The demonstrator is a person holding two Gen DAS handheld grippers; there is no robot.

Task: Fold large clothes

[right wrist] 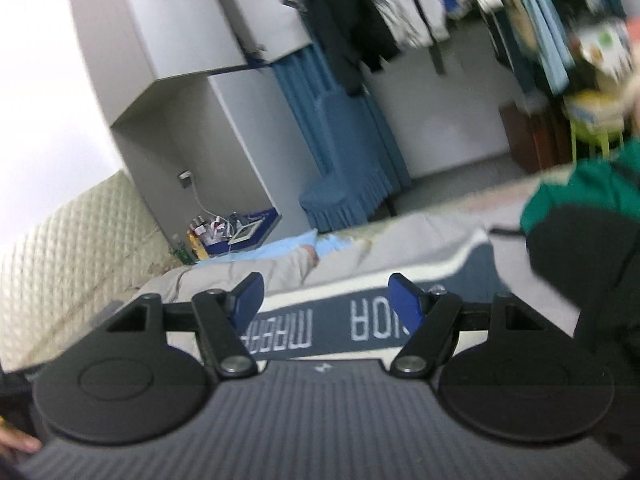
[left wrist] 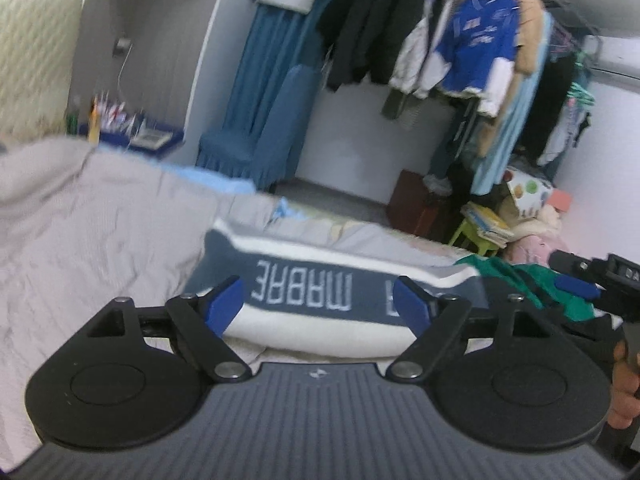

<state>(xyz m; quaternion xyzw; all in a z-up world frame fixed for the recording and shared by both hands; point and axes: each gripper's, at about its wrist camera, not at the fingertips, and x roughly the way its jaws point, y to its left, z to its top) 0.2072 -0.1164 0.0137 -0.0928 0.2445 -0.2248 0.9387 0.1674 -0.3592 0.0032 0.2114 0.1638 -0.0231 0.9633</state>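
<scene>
A folded navy and white garment (left wrist: 320, 332) with white lettering lies on the grey bed sheet (left wrist: 100, 240). My left gripper (left wrist: 318, 300) hovers over it, its jaws wide apart and its blue pads touching nothing. The right wrist view shows the same folded garment (right wrist: 344, 324) below my right gripper (right wrist: 326, 296), which is also open and empty. One blue finger of the right gripper (left wrist: 578, 286) shows at the right edge of the left wrist view. A green and black garment (left wrist: 520, 280) (right wrist: 580, 192) lies heaped just right of the folded one.
Beyond the bed's far edge stand a blue-covered chair (left wrist: 260, 140), a rack of hanging clothes (left wrist: 460, 40), a brown box (left wrist: 416, 204) and a yellow-green stool (left wrist: 476, 236) with books. A cluttered blue bedside table (left wrist: 132, 132) and a quilted headboard (right wrist: 72, 240) are to the left.
</scene>
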